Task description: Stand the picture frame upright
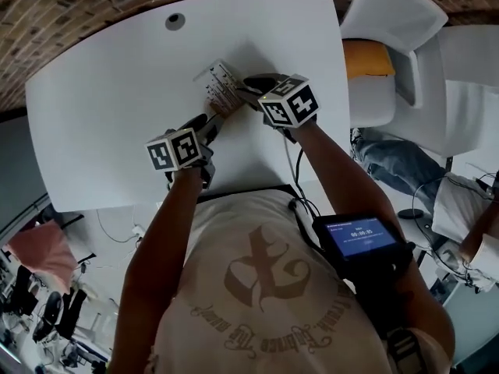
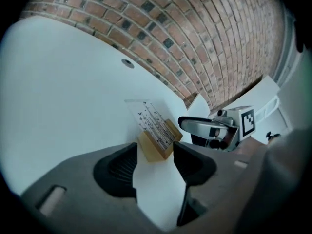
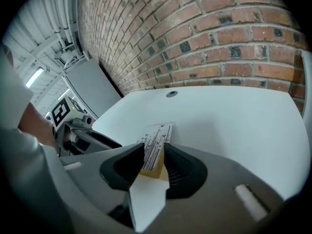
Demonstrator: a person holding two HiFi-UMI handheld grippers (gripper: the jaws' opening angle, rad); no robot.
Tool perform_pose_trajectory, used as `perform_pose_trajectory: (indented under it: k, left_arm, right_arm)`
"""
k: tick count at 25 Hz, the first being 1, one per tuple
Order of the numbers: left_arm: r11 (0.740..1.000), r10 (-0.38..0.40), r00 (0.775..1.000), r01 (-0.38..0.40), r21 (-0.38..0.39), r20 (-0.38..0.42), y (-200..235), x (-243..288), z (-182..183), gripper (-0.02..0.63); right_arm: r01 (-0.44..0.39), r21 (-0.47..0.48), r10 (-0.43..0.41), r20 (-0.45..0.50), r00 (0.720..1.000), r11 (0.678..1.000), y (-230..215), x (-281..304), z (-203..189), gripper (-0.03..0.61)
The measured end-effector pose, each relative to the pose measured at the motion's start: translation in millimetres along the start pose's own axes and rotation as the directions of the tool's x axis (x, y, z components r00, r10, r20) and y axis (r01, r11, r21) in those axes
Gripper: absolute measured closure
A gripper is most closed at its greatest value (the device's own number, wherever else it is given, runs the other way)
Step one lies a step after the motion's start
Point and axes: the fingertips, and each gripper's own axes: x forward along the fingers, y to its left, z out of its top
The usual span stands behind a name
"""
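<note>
The picture frame (image 1: 221,86) is a clear printed panel set in a small wooden base block, and it stands upright on the white table (image 1: 101,107). In the right gripper view the frame (image 3: 155,147) sits between the jaws of my right gripper (image 3: 155,165), which are spread with small gaps beside the panel. My left gripper (image 2: 155,162) is open and holds nothing; the frame (image 2: 156,133) stands just beyond its tips. In the head view the left gripper (image 1: 204,125) is near-left of the frame and the right gripper (image 1: 248,88) is at its right side.
A round cable hole (image 1: 175,21) lies at the table's far side. A white chair with an orange cushion (image 1: 366,57) stands off the table's right edge, with a seated person's leg (image 1: 398,166) beyond it. A brick wall (image 3: 219,33) runs behind the table.
</note>
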Motion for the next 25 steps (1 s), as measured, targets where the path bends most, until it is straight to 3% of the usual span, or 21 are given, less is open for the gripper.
perform_pose_trajectory:
  k: [5,13,18,25]
  left_arm:
    - [0.991,-0.013,0.999,0.006,-0.131,-0.05,14,14,0,0.334]
    - [0.982,-0.051,0.982,0.016,-0.188,-0.182,-5,38,0,0.331]
    - [0.974,-0.06,0.976,0.011,-0.225,-0.21,-2,36,2,0.333]
    - [0.973,0.018,0.975,-0.068,-0.22,-0.22,9,30,7,0.356]
  right_arm:
    - [0.024,0.075,-0.017,-0.098,0.995,0.997,-6,24,-10,0.402]
    - [0.013,0.178,0.019,-0.178,0.984,0.984,-20,28,-15,0.403]
    - [0.008,0.191,0.029,-0.19,0.981,0.981,-19,30,-18,0.403]
    - [-0.023,0.192,0.062,-0.204,0.977,0.981,-12,34,-13,0.411]
